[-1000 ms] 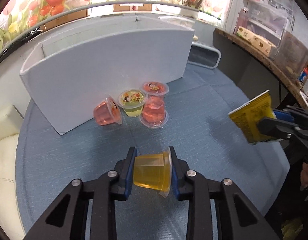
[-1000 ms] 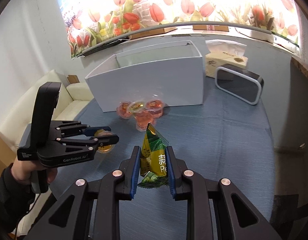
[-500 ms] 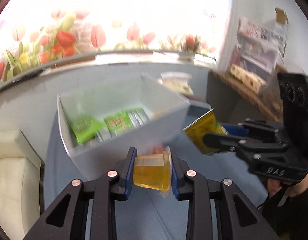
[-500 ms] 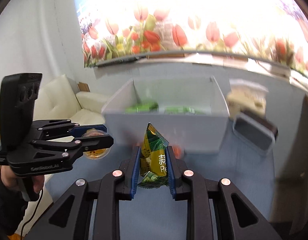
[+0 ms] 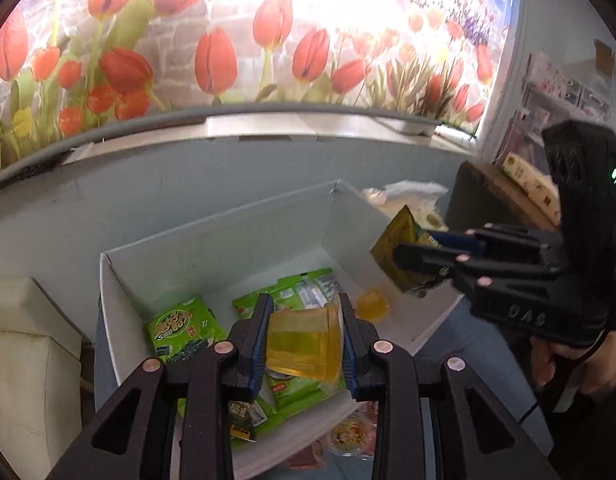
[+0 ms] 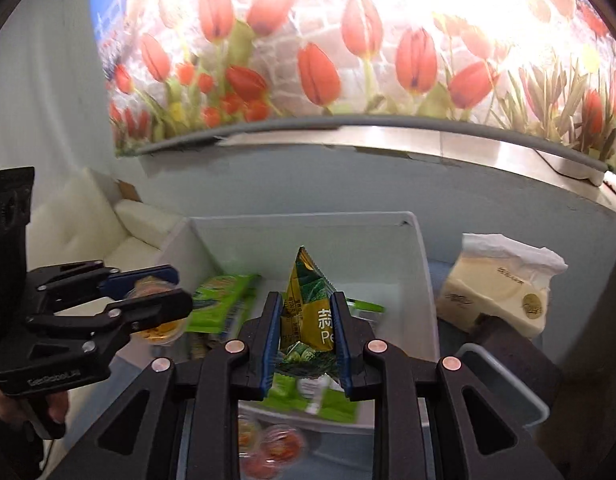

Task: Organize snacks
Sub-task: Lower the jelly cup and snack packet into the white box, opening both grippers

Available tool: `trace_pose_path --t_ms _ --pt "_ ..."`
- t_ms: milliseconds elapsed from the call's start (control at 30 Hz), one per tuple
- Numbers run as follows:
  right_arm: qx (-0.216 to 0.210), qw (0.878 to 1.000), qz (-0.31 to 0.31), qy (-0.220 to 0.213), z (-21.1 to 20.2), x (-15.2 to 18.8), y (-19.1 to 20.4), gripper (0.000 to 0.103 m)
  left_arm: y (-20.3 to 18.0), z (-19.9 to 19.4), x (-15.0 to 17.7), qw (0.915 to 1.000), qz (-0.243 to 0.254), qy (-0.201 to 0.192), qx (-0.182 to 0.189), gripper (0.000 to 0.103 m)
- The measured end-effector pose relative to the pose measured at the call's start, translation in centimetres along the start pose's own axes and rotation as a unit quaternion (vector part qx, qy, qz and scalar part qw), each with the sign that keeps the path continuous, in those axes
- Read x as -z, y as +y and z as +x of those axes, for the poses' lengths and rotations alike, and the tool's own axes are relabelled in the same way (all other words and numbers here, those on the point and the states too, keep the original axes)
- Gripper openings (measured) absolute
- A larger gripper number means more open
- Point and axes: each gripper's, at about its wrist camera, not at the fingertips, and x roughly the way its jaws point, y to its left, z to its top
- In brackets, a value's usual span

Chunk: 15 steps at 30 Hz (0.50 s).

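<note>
My left gripper is shut on a yellow jelly cup and holds it above the open white box. It also shows in the right wrist view. My right gripper is shut on a yellow-green snack packet, held over the box's right part; the packet also shows in the left wrist view. Green snack bags and another yellow jelly cup lie in the box.
Several jelly cups sit on the blue table in front of the box. A tissue pack and a dark-framed tray lie to the right. A white sofa is on the left.
Both grippers have risen from table level and moved forward over the box, each still holding its snack. The box's inside has come into view.
</note>
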Motion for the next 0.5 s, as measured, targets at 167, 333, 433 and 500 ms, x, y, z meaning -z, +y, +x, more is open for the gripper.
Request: trace_pose_path --t_ms 167,333,433,500 --pt "0.004 0.999 0.028 -0.025 -0.7 0.4 -1.9 0.094 0.5 0.3 0.9 0.9999 -0.005 -0.01 -0.009 0.103" --pt "0.018 0.999 0.036 -0.024 -1.6 1.0 -2.1 0.103 0.4 -0.2 1.0 0.9996 0.007 -0.009 -0.026 0.103" --pt "0.029 0.999 0.034 -0.028 -2.5 1.7 -1.8 0.103 0.5 -1.0 1.2 0.9996 0.004 -0.015 -0.025 0.103" --pt "0.045 0.998 0.039 -0.032 -3.4 2.2 -1.5 0.103 0.2 -1.7 1.6 0.9993 0.007 -0.017 -0.033 0.103"
